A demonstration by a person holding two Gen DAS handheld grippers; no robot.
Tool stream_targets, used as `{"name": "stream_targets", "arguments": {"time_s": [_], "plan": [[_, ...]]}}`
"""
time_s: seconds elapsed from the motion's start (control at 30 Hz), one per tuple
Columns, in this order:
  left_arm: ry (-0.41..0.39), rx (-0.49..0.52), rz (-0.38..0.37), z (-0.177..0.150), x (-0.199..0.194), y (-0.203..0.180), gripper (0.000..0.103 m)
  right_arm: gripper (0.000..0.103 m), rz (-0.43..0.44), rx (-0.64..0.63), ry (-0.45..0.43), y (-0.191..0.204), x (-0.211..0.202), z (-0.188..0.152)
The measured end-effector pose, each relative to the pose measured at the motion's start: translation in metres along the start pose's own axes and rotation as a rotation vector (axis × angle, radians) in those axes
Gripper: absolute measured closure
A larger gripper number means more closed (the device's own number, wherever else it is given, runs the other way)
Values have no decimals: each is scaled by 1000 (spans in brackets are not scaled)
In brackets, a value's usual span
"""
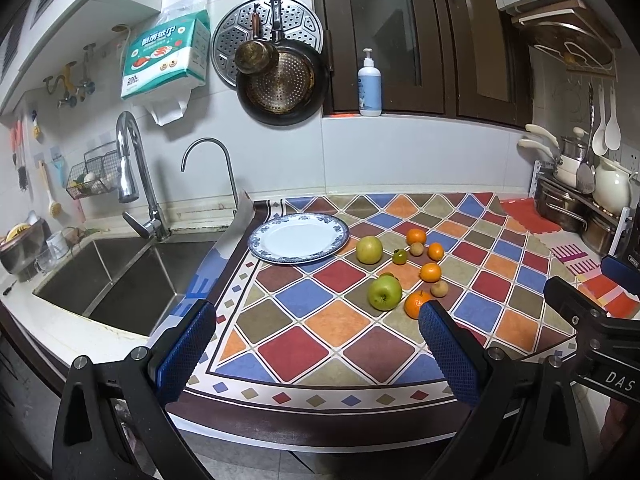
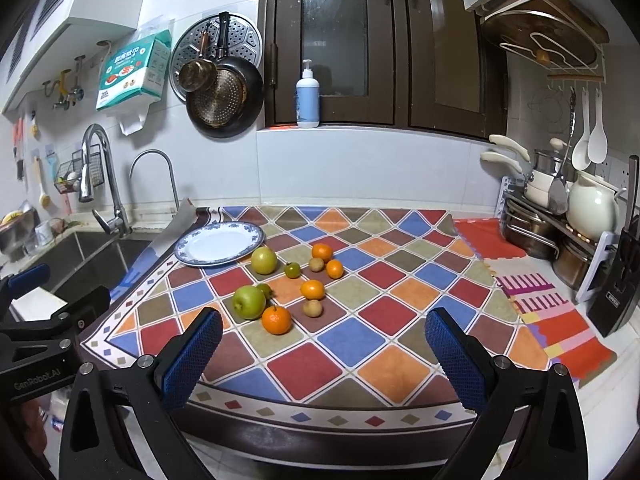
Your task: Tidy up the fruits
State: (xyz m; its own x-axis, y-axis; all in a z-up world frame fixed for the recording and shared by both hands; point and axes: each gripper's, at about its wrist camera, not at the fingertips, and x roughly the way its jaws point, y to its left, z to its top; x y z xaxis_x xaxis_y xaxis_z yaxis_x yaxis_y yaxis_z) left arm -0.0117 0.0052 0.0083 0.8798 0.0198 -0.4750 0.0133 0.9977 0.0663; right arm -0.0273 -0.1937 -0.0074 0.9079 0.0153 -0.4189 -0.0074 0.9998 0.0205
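An empty white plate with a blue rim (image 1: 298, 237) (image 2: 219, 243) lies at the mat's far left. Right of it sit loose fruits: a yellow-green apple (image 1: 369, 249) (image 2: 264, 260), a green apple (image 1: 384, 293) (image 2: 249, 302), several oranges such as the nearest one (image 1: 416, 304) (image 2: 276, 319), small brown fruits (image 1: 439, 288) (image 2: 312, 307) and a small green fruit (image 1: 399, 256) (image 2: 292, 270). My left gripper (image 1: 316, 340) is open and empty, short of the fruits. My right gripper (image 2: 324, 344) is open and empty, near the front edge.
The fruits lie on a colourful diamond-patterned mat (image 1: 320, 308) (image 2: 380, 300). A steel sink (image 1: 116, 276) with taps (image 1: 136, 176) is at the left. Pots and a white kettle (image 2: 592, 204) stand on a rack at the right. A soap bottle (image 2: 308, 96) stands on the sill.
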Motion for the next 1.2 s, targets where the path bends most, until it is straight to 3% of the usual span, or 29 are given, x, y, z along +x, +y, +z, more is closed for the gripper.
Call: {"name": "stream_targets", "arguments": {"time_s": [1.2], "plan": [[-14, 1, 0, 1, -2, 1, 0, 1, -2, -2, -8, 0, -1, 1]]}}
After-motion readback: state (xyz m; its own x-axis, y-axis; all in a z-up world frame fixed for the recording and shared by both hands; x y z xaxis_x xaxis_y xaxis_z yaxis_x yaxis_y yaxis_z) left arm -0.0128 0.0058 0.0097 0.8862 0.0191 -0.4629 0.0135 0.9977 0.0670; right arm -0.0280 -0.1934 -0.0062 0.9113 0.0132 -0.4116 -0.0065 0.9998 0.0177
